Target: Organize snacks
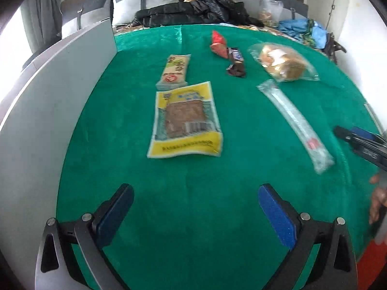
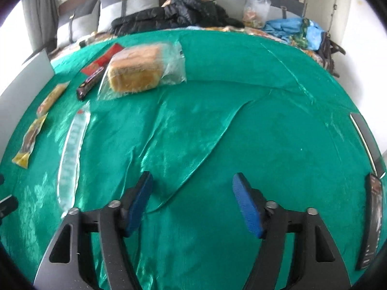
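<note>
— Six snacks lie on the green cloth (image 1: pixel 193 205) from the left-hand camera: a yellow packet (image 1: pixel 185 120) in the middle, a tan bar (image 1: pixel 174 71) just beyond it, a red pouch (image 1: pixel 219 44) and a dark chocolate bar (image 1: pixel 236 61) farther off, bagged bread (image 1: pixel 281 64) to the right, and a long clear tube (image 1: pixel 293 120) running near to far.

— And the left gripper (image 1: pixel 196 207)?

— Released, jaws spread wide over bare cloth, nothing between them. The yellow packet lies flat and slick; I'd guess the pads could skid over its film or pinch the cloth with it.

— What's poking in at the right edge?

— The right gripper (image 1: pixel 360 142), close to the tube's near end. If both reach there, they may knock together.

— Now the right-hand camera?

— The right gripper is open and empty too, over a long crease in the cloth. That fabric is loose and shiny; a low pass could snag the fold and drag every snack along.

— The bread?

— Far left here, its bag slack. Squeezed hard, the loaf would likely squash. A dark packet (image 2: pixel 371 220) also sits at the near right edge, easy to overlook.
</note>
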A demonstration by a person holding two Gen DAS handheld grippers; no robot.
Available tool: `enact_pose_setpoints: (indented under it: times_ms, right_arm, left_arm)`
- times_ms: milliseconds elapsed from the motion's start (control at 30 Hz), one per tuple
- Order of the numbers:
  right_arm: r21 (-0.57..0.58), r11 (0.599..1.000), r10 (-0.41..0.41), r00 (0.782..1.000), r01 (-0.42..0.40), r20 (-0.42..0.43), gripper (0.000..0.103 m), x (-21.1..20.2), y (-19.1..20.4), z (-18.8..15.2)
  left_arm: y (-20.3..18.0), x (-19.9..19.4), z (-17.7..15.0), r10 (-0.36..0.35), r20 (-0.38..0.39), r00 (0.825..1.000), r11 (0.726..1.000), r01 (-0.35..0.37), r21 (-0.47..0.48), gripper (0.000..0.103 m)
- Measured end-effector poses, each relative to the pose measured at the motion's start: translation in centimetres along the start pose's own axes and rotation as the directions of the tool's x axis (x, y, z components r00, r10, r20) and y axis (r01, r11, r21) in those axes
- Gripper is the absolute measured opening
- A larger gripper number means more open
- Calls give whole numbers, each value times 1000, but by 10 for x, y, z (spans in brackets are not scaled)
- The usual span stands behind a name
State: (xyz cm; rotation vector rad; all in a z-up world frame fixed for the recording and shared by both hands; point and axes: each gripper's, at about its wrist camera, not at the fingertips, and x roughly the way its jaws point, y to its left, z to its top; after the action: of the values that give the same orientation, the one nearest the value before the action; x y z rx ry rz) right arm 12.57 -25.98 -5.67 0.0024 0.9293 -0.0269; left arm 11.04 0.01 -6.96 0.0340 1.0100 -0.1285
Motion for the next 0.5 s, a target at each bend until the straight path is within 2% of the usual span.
enact_pose_setpoints:
  times_ms: [67,133,300,500]
  right_arm:
    - [18,1000,-2,1000,1,8,82,-3,2,-1]
    - [17,1000,-7,1000,7,7,82,-2,3,1]
    - [19,1000,-16,1000,16,6,85,-13,12,-6]
    - [18,1000,-18,1000,18,6,85,-13,12,-7]
  left_arm:
    - [5,10,0,10,-10,1000,1000,-10,-6,102]
    - [5,10,-4,16,31,999,1000,-16,-3,102]
    - [6,11,-5,22,59,998,1000,-22,-11,103]
    - [7,12,-6,28,65,998,1000,-27,-15,103]
